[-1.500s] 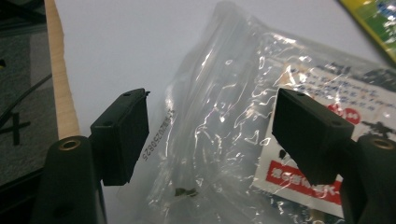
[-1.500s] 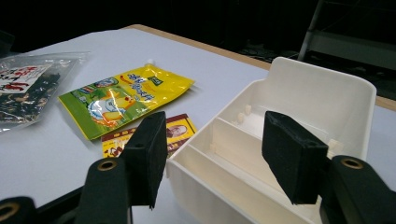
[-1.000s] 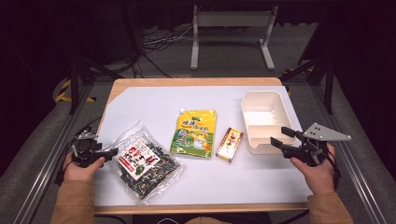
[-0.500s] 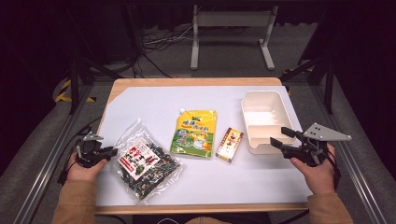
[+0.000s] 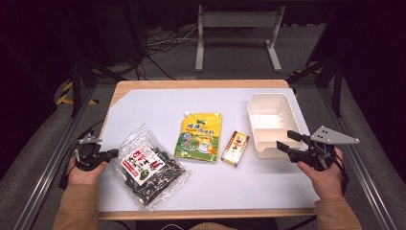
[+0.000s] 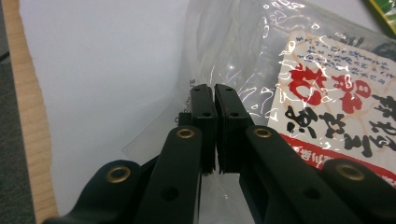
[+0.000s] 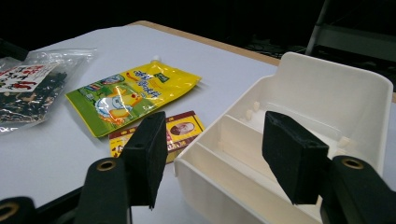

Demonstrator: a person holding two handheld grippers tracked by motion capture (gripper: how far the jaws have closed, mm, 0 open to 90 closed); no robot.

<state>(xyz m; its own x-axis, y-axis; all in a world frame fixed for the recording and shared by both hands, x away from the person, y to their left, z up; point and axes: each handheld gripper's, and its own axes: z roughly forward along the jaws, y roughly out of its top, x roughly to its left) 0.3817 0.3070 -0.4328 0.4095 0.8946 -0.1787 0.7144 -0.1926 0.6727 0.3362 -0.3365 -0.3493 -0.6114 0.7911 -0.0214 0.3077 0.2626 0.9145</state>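
Observation:
A clear bag of dark snacks with a red-and-white label (image 5: 148,165) lies at the front left of the white table top. My left gripper (image 5: 111,153) is at the bag's left edge; its jaws have just been closing. In the left gripper view the left gripper (image 6: 214,88) is shut, and the bag's (image 6: 327,70) clear plastic edge runs between the pads. My right gripper (image 5: 286,140) is held open at the front left corner of a white divided tray (image 5: 270,103). In the right gripper view the right gripper (image 7: 215,123) straddles the tray's (image 7: 336,79) near corner without touching it.
A yellow spouted pouch (image 5: 200,136) lies flat mid-table, with a small red and yellow box (image 5: 235,148) between it and the tray. The table's wooden edge (image 5: 201,84) runs along the back. A metal stand (image 5: 237,19) sits on the floor behind.
The left gripper's jaws have gone from wide open to shut at the bag's left edge. Both hands have kept their places, and the right gripper looks the same.

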